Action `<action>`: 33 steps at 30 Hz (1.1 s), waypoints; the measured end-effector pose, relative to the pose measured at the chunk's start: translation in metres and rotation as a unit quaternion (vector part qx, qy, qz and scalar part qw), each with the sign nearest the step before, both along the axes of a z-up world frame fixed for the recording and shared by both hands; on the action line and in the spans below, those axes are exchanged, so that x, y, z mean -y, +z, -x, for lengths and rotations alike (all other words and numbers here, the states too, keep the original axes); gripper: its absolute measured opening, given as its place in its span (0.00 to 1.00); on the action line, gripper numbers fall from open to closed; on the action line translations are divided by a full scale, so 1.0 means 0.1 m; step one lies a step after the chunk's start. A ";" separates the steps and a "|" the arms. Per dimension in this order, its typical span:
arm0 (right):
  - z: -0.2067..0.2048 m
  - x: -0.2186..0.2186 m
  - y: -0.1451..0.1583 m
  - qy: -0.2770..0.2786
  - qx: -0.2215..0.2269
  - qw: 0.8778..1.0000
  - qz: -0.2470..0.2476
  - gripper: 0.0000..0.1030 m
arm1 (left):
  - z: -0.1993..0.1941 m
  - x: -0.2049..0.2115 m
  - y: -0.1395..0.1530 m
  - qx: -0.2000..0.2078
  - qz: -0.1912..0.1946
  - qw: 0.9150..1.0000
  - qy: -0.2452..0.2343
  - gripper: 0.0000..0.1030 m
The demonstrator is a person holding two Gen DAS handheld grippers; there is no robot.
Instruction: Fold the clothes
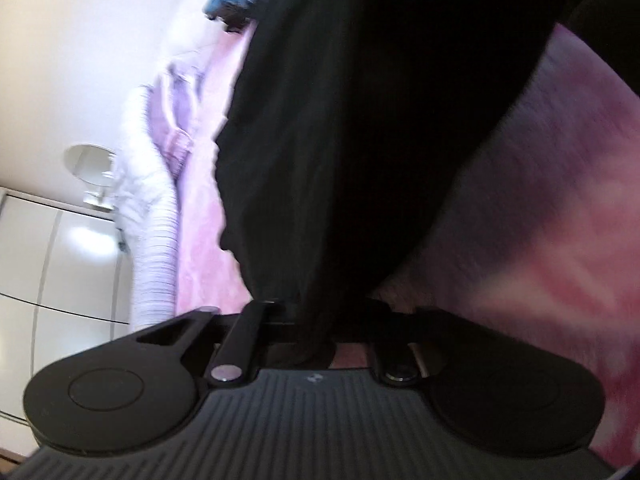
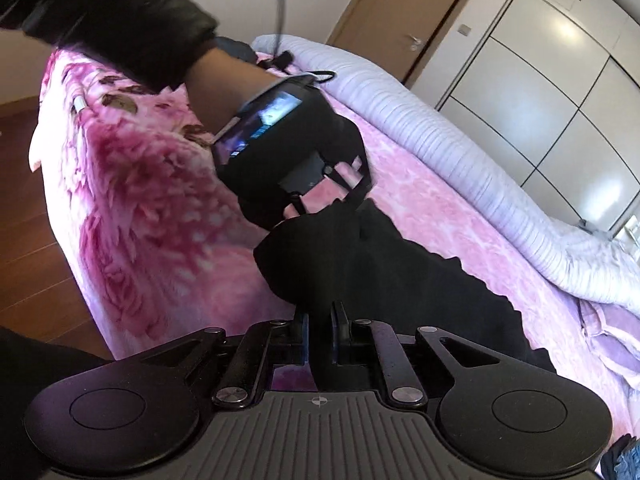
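Right gripper (image 2: 320, 320) clamped on black garment (image 2: 400, 280), left gripper (image 1: 316, 320) likewise pinching it, dark rumpled cloth over pink floral bedspread (image 2: 140, 200)

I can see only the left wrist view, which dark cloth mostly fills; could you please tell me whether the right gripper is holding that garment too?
Observer: Yes, the right gripper has its jaws shut on an edge of the black garment.
Operator: Thank you. Where is the left gripper relative to it?
Observer: The left gripper pinches the same garment just beyond the right one, over the pink blanket.
Operator: And behind the bed?
Observer: A brown door.
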State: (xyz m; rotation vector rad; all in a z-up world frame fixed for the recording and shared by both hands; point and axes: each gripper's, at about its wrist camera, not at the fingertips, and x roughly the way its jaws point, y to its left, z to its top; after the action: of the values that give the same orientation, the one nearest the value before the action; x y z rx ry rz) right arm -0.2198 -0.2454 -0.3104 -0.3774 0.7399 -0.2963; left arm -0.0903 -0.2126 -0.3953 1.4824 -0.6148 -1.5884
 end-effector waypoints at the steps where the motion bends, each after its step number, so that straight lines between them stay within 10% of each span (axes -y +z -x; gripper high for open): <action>1: -0.01 -0.04 0.00 0.005 -0.005 1.000 0.005 0.08 | -0.01 -0.03 0.03 -0.004 0.001 1.000 0.002 0.06; 9: 0.05 -0.42 0.06 0.065 0.007 0.997 -0.038 0.06 | -0.03 -0.44 0.45 -0.029 -0.039 0.997 0.059 0.06; 16: 0.49 0.05 0.55 0.017 0.144 0.983 -0.109 0.06 | 0.23 0.17 1.37 -0.027 -0.054 0.996 0.063 0.09; 23: 1.36 1.08 0.86 -0.140 0.320 0.921 -0.173 0.06 | 0.88 1.50 2.00 -0.007 -0.068 0.998 -0.018 0.10; 33: 2.32 2.27 0.09 -0.310 0.405 0.799 -0.318 0.06 | 1.77 3.28 1.16 0.048 -0.210 0.972 -0.095 0.13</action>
State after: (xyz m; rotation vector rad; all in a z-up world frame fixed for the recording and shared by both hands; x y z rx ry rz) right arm -0.4520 -0.4723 -0.3017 0.6474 0.0468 -0.7402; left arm -0.2671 -0.5404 -0.2792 1.8645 -0.5072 -1.8867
